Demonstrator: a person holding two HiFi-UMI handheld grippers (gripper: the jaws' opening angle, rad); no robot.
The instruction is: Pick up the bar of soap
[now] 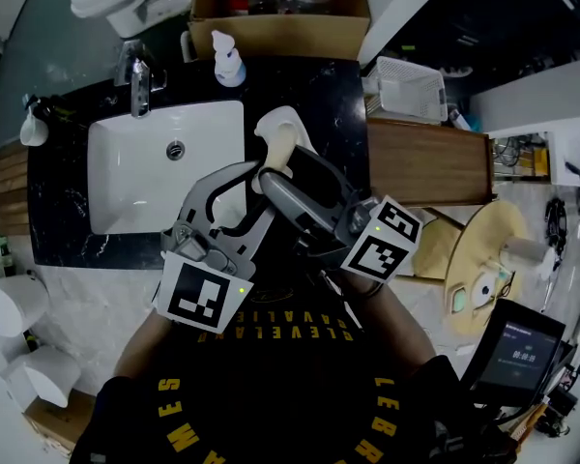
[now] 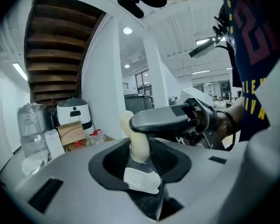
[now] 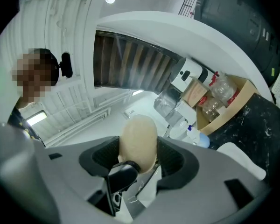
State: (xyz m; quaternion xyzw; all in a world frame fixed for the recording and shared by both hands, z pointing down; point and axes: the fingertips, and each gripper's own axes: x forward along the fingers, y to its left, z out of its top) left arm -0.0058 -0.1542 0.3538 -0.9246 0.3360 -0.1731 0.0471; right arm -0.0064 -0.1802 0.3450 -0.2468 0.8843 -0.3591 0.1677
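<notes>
The cream bar of soap (image 1: 282,135) is lifted off the counter, above the black countertop (image 1: 333,95) to the right of the sink. My right gripper (image 1: 275,177) is shut on it; in the right gripper view the soap (image 3: 137,141) fills the gap between the two pads of that gripper (image 3: 138,160). My left gripper (image 1: 234,196) sits just left of it with its jaws spread wide. In the left gripper view the soap (image 2: 139,143) stands edge-on in that gripper's (image 2: 141,164) wide gap, touching neither side, with a right finger (image 2: 163,120) crossing in front.
A white sink basin (image 1: 126,187) with a chrome faucet (image 1: 138,85) lies to the left. Behind are a small spray bottle (image 1: 228,61) and a cardboard box (image 1: 280,32) of bottles. A white basket (image 1: 411,90) and a wooden cabinet top (image 1: 425,162) are at the right.
</notes>
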